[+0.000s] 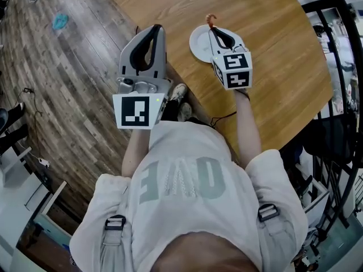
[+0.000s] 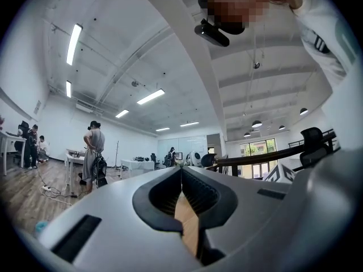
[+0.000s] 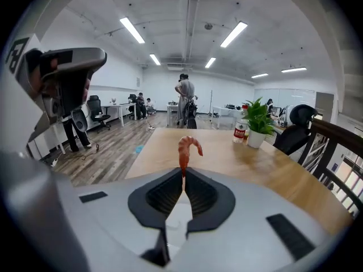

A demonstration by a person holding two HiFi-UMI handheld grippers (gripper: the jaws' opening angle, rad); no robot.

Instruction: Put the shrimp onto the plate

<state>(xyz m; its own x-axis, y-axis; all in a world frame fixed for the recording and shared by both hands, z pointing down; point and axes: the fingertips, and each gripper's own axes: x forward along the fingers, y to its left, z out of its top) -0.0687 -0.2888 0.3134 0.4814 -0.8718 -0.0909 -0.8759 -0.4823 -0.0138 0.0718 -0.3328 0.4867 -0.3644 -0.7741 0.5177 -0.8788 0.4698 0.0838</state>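
My right gripper (image 1: 212, 28) is shut on an orange shrimp (image 1: 210, 20), which sticks up past its tips over the white plate (image 1: 199, 44) near the wooden table's near edge. In the right gripper view the shrimp (image 3: 186, 152) curls upward from the closed tips of the right gripper (image 3: 183, 173), and the plate (image 3: 177, 214) shows white through the gap below. My left gripper (image 1: 157, 28) is shut and holds nothing, left of the plate at the table's edge. In the left gripper view the left gripper (image 2: 181, 169) has its jaws pressed together, pointing out into the room.
The wooden table (image 1: 272, 50) stretches away to the right. A potted plant (image 3: 258, 123) and a bottle (image 3: 241, 130) stand at its far end. A black railing (image 1: 340, 112) runs along the right. Wood floor (image 1: 62, 84) lies left, where people (image 3: 185, 101) stand at distant desks.
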